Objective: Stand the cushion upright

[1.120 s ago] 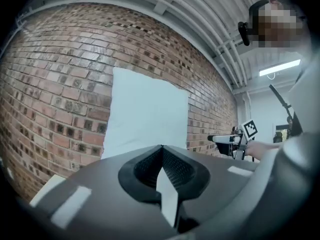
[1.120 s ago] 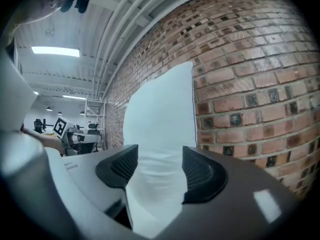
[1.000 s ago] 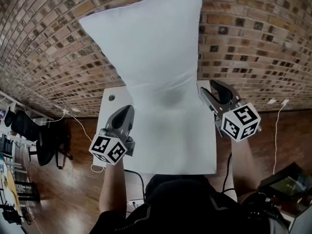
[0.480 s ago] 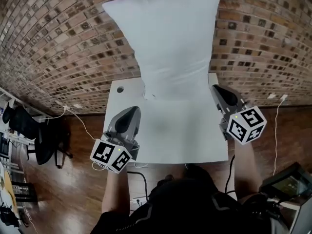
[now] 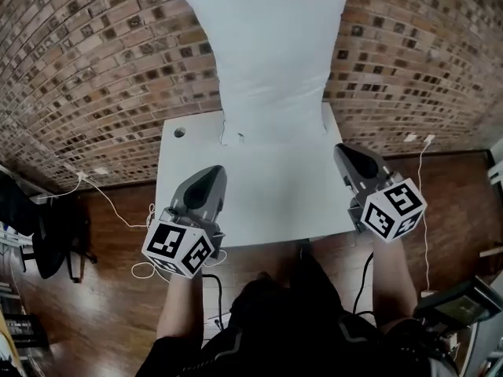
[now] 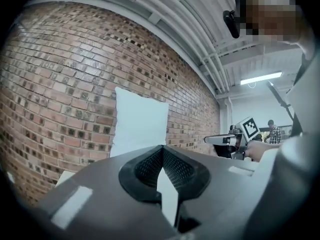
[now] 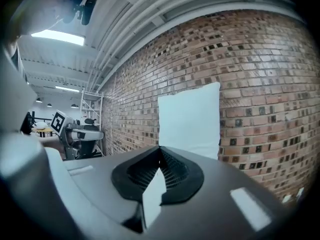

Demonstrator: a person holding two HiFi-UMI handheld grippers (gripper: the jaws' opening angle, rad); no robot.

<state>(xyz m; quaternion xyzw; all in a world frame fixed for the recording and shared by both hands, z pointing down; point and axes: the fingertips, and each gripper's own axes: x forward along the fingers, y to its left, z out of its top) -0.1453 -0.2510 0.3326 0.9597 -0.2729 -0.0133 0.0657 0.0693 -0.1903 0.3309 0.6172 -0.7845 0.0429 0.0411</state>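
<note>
Both tongs are hanging shut and empty, clear of the upright cushion.
Left tongs are hovering over the near left part of the white desk, jaws pressed together and gripping nothing. Right tongs are hovering at the desk's right edge, jaws likewise together and empty. The white cushion is standing on end at the desk's far edge, resting against the brick wall, apart from both tongs.

White cushion; red-brown brick wall; white table.
</note>
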